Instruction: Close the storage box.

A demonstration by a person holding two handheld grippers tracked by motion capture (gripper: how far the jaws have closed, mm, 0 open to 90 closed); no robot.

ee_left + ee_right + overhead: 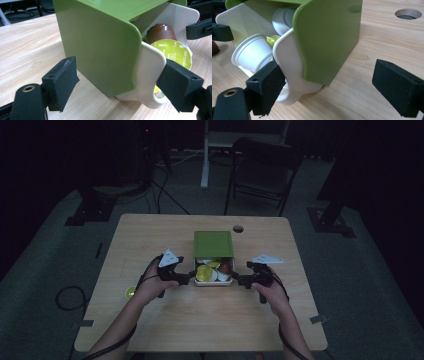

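A green box sleeve [213,244] lies mid-table with its white drawer [214,283] pulled out toward me, holding several coffee capsules. My left gripper [191,276] is at the drawer's left front corner and my right gripper [236,280] at its right front corner. In the left gripper view the jaws of the left gripper [120,85] stand open astride the sleeve [100,50] and the drawer corner [150,67], beside a brown capsule [160,31]. The right gripper [332,87] is open too, one pad against the drawer [289,62] near a white capsule [253,53].
A small yellow-green disc [130,293] lies near the table's left edge. A cable hole [238,228] sits behind the sleeve. Beyond the table a folding chair [262,170] stands, and a cable [67,297] loops on the floor at the left.
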